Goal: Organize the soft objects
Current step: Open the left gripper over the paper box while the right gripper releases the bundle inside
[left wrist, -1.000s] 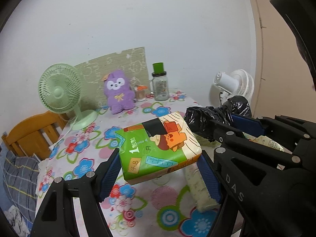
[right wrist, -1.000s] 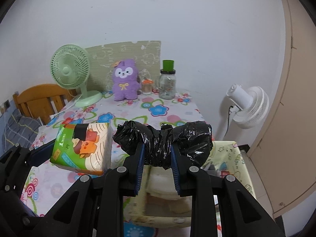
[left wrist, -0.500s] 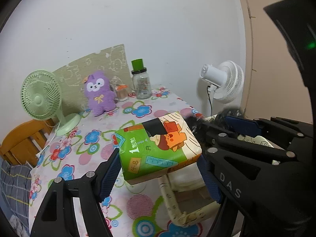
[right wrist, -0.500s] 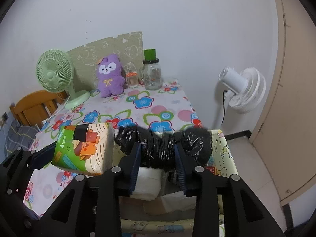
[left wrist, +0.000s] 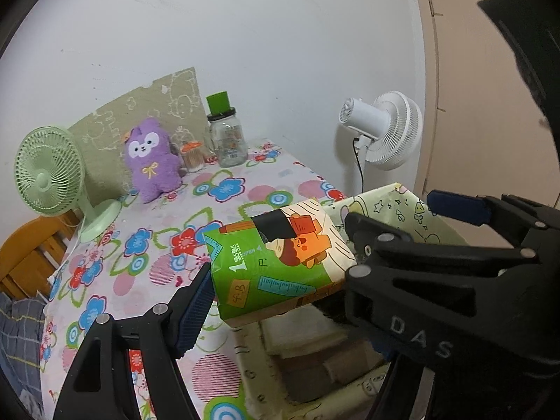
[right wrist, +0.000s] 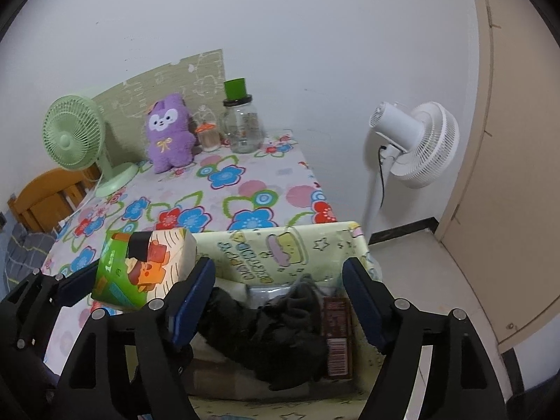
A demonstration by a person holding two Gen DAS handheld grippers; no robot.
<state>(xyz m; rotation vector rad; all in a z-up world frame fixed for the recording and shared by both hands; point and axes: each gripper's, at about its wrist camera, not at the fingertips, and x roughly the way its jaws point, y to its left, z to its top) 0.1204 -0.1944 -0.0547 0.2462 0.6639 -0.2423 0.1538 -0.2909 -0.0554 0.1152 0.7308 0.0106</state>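
The left gripper (left wrist: 276, 301) clamps a green tissue pack (left wrist: 276, 259) above the edge of the yellow fabric storage box (right wrist: 280, 252). The right gripper (right wrist: 280, 297) is opening wide over the box; the black plastic bag (right wrist: 276, 329) lies inside, clear of its pads.

Both wrist views angled down, sharing floral table (left wrist: 227, 189) (right wrist: 227, 178).

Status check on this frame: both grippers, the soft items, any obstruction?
Left gripper clamped on tissue pack. Right gripper jaws opening, black bag beneath them in fabric bin. Nothing blocking the bin.
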